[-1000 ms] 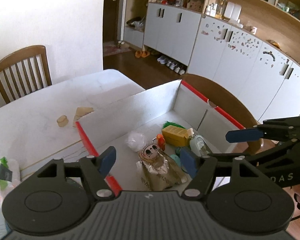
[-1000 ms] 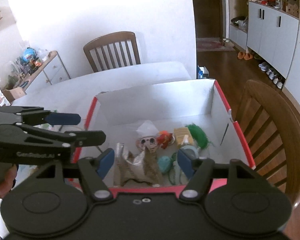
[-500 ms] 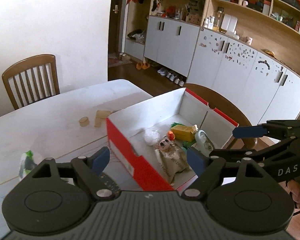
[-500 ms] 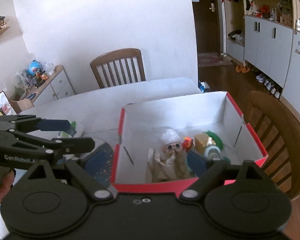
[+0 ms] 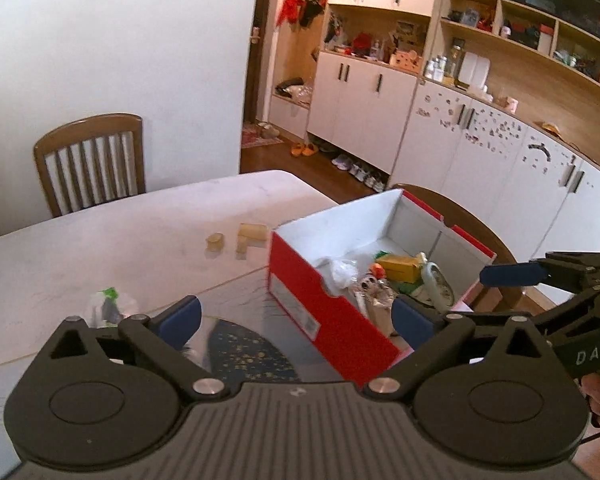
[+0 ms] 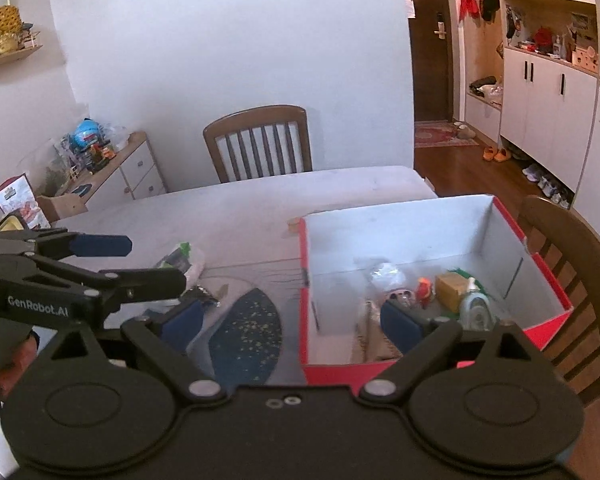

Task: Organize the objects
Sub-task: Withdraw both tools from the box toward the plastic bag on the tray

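I've pulled both tongs, left (image 5: 296, 316) and right (image 6: 296, 320), back from the box (image 5: 320, 308), jaws just opened, empty; bag (image 5: 108, 304) on surface (image 5: 100, 232) likely next.

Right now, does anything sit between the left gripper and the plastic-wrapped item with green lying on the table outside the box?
Nothing visible does. The wrapped item lies on bare table just beyond the open, empty left gripper, left of the red box.

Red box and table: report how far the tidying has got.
Done: the red box holds a brown bag, yellow carton and bottle. In hand: nothing; left gripper and right gripper, jaws just opening, are empty. Left: the packet and wooden blocks on the table.
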Tool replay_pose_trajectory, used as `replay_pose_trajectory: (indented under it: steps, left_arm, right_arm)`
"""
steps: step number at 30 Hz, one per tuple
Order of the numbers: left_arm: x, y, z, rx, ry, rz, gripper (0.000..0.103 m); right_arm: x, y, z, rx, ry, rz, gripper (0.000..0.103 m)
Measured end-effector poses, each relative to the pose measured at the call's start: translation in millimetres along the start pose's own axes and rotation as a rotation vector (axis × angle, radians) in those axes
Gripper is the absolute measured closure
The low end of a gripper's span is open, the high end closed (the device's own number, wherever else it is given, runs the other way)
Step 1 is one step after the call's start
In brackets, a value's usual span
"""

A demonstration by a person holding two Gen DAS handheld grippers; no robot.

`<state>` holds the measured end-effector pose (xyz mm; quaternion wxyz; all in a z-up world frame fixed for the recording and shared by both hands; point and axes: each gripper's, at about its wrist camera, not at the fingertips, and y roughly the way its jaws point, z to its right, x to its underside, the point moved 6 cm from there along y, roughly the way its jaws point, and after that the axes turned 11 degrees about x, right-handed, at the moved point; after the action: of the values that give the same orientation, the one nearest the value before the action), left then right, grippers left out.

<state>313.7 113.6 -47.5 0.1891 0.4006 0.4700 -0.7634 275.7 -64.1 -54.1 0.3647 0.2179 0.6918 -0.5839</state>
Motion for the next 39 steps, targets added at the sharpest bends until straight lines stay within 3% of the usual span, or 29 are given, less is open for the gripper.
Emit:
replay_pose_trajectory:
  steps: [12, 25, 31, 39]
  left_arm:
    - [13.4, -18.4, -45.4, -0.061, -0.058, 0.02, 0.0]
    - [27.3, -19.1, -112.5, -0.134, -0.121, -0.02, 0.0]
    - [41.0, -12.3, -156.9, -0.19, -0.171, -0.033, 0.0]
    - [57.9, 16.3, -193.9, -0.204, -0.212, -0.087, 0.0]
  right_arm:
    - [2.3, 13.9, -44.4, -0.033, -0.045, -0.014, 0.004]
    - [7.3, 54.3, -100.7, -0.094, -0.102, -0.063, 0.003]
    - [26.1, 77.2, -126.1, -0.133, -0.17, -0.123, 0.003]
    - [47.5, 112.8, -142.9, -0.099, -0.239, -0.191, 0.006]
